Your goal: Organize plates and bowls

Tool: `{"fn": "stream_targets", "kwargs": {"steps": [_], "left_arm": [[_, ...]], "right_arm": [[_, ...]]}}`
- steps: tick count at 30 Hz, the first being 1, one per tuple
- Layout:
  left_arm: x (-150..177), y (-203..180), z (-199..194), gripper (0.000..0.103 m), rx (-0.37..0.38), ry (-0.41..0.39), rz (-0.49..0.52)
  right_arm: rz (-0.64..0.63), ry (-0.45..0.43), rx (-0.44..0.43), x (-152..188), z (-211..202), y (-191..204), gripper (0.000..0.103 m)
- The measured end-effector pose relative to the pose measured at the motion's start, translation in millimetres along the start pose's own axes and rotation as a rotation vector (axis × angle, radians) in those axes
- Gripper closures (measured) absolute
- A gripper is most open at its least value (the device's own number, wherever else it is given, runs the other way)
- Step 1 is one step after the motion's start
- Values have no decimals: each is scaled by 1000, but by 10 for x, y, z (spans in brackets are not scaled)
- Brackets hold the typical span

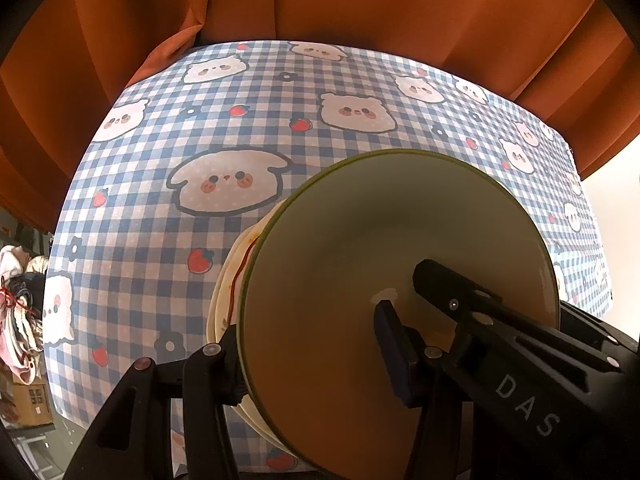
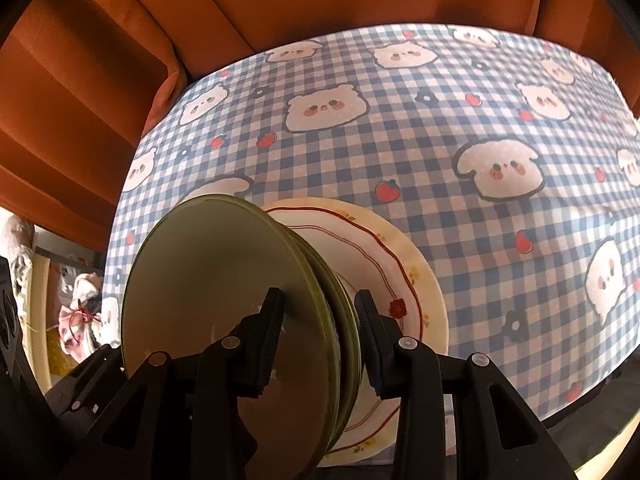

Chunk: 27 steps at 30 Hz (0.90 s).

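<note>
A stack of dishes is held on edge above the checked tablecloth [image 1: 280, 128]. In the left wrist view my left gripper [image 1: 308, 332] is shut on the stack: a green-rimmed plate [image 1: 360, 240] faces me, with cream red-lined plates [image 1: 228, 288] behind it. The other black gripper [image 1: 480, 320] reaches across the green plate's face. In the right wrist view my right gripper [image 2: 320, 320] is shut on the green plates [image 2: 208, 272], one finger on each side. A white plate with a red wavy line [image 2: 360, 248] and a cream floral plate [image 2: 424, 280] sit behind them.
Orange curtains [image 1: 360, 0] hang behind the table. The tablecloth [image 2: 440, 120] has bear and strawberry prints. Clutter and a box [image 1: 28, 396] lie on the floor at the left.
</note>
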<state>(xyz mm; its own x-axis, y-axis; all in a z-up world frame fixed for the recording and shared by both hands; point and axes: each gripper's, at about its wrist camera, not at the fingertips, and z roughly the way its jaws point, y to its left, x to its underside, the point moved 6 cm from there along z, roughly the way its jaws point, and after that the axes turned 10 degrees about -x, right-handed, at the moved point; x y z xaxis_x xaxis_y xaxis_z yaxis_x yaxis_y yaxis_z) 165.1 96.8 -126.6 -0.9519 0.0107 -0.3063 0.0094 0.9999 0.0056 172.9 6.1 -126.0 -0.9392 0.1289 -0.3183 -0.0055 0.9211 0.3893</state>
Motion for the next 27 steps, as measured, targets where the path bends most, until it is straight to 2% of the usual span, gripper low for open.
{"fn": "stream_targets", "kwargs": {"steps": [4, 6, 7, 9, 11, 17, 21, 27], "left_arm": [[23, 7, -23, 44, -13, -27, 19], [43, 26, -40, 41, -37, -44, 30], [56, 39, -46, 39, -45, -52, 32], [71, 85, -64, 35, -46, -65, 24], [80, 133, -89, 30, -50, -85, 18], [94, 185, -333, 25, -75, -209, 25], [132, 205, -567, 14, -113, -322, 34], [347, 198, -816, 9, -167, -425, -34]], "right_arm": [[-3, -15, 29, 32, -24, 7, 62], [-3, -21, 53, 51, -29, 2, 59], [-2, -24, 67, 66, -32, -7, 56], [7, -38, 92, 103, -51, -29, 36], [17, -61, 100, 143, -115, -22, 33], [-51, -131, 125, 191, -346, 90, 31], [-84, -198, 122, 231, -538, 109, 17], [-155, -303, 84, 354, -844, 39, 11]]}}
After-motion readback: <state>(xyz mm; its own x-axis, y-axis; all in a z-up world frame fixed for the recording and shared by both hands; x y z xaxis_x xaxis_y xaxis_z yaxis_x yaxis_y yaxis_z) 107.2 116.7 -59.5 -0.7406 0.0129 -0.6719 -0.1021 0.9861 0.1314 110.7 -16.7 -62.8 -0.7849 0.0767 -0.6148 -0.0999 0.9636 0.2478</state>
